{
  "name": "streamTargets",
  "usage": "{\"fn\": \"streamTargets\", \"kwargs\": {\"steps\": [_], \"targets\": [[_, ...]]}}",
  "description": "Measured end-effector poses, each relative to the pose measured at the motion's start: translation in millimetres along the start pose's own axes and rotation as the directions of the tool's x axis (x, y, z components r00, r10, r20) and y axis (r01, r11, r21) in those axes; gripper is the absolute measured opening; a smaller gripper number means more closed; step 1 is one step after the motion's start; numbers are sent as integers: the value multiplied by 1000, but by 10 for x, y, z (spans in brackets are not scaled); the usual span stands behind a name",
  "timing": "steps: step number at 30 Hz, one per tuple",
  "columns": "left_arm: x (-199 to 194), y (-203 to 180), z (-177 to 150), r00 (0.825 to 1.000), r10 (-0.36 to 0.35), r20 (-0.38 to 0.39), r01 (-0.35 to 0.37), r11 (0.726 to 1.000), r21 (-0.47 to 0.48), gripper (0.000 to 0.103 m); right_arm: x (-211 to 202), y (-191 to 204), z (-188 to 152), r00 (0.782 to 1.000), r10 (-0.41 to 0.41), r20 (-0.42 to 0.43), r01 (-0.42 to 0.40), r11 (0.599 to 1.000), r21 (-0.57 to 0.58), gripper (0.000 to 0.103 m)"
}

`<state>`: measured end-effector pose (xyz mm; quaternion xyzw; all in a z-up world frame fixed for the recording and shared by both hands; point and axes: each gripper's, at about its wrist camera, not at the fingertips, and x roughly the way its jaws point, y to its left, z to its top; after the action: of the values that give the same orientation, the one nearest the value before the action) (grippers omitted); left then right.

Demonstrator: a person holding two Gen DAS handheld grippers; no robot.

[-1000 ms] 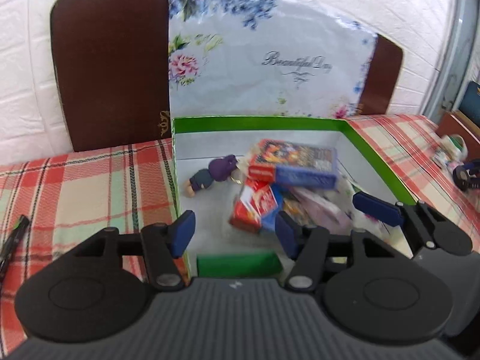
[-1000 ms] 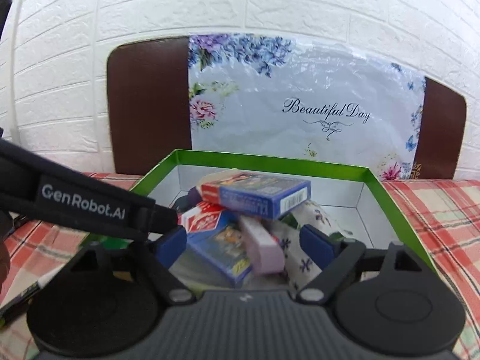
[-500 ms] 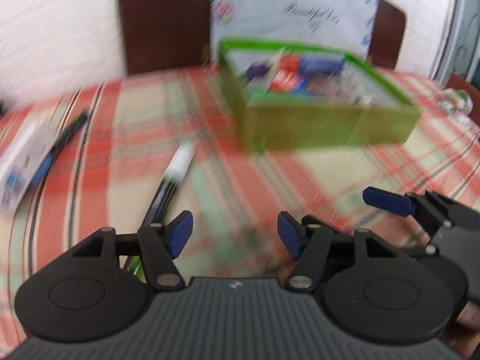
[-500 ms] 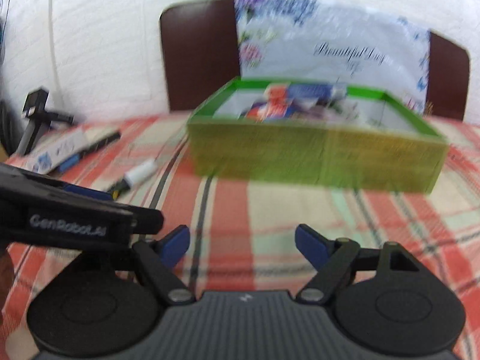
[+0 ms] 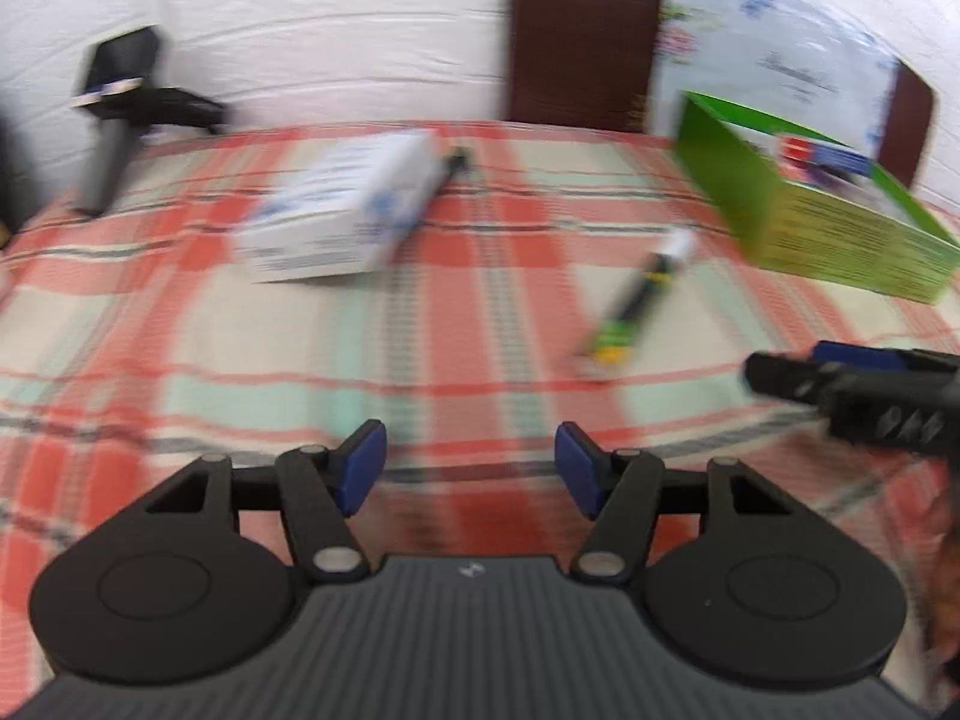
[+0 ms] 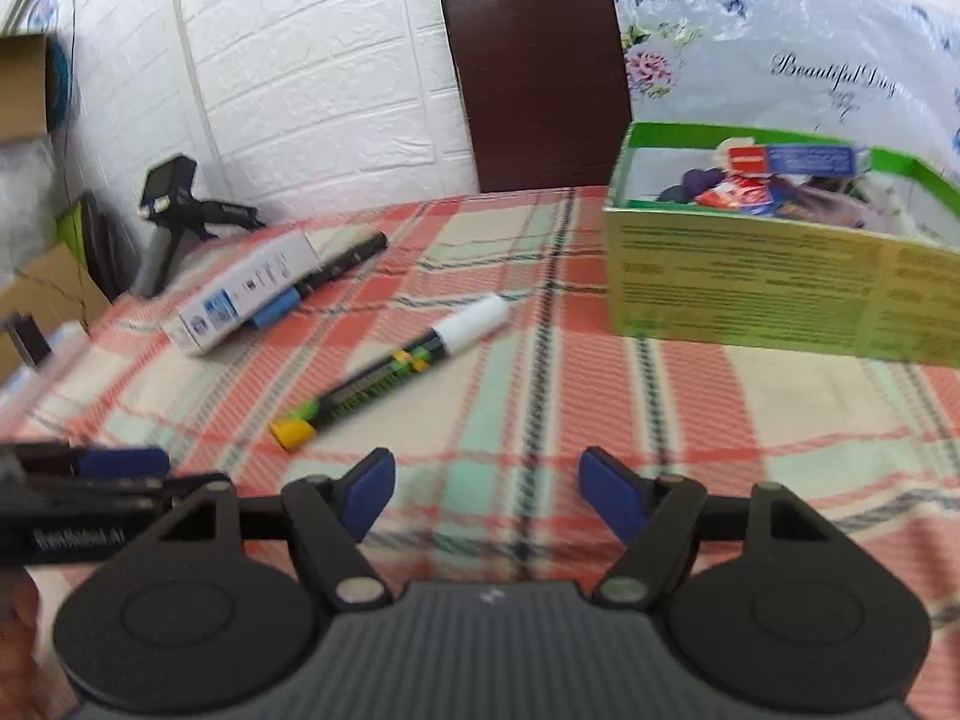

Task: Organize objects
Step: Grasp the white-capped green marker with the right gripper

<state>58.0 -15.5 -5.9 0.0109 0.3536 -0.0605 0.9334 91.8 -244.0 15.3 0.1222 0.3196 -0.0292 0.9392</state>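
- A second ago both my grippers hung over the open green box, looking down on the card packs inside; now both have pulled back, and the box sits at the upper right of each view, with the packs still in it.
- My left gripper has its jaws apart with nothing between them, only cloth below, much as wide as before.
- My right gripper has just been closing somewhat; its jaws are still apart and empty.
- The marker (white cap, yellow end) has come into view and lies slantwise on the cloth at the centre of the right view, well apart from both grippers.
- The white carton lies at left centre of the right view, with a black pen and something blue just beside it.
- Nothing stands between my jaws and the marker; the left gripper's finger crosses the lower left of the right view.
- A black tripod-like stand is at the wall, far left.
- The surface is a red, cream and green checked cloth; behind it a white brick-pattern wall, a brown headboard and a flowered sheet (the left view is blurred).
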Motion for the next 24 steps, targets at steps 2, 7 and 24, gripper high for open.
{"fn": "streamTargets", "kwargs": {"steps": [2, 7, 24], "targets": [[6, 141, 0, 999, 38, 10, -38, 999, -13, 64, 106, 93, 57, 1000, 23, -10, -23, 999, 26, 72], [12, 368, 31, 998, 62, 10, -61, 997, -49, 64, 422, 345, 221, 1000, 20, -24, -19, 999, 33, 73], [-3, 367, 57, 998, 16, -54, -21, 996, -88, 84, 24, 906, -334, 998, 57, -16, -59, 934, -353, 18]]}}
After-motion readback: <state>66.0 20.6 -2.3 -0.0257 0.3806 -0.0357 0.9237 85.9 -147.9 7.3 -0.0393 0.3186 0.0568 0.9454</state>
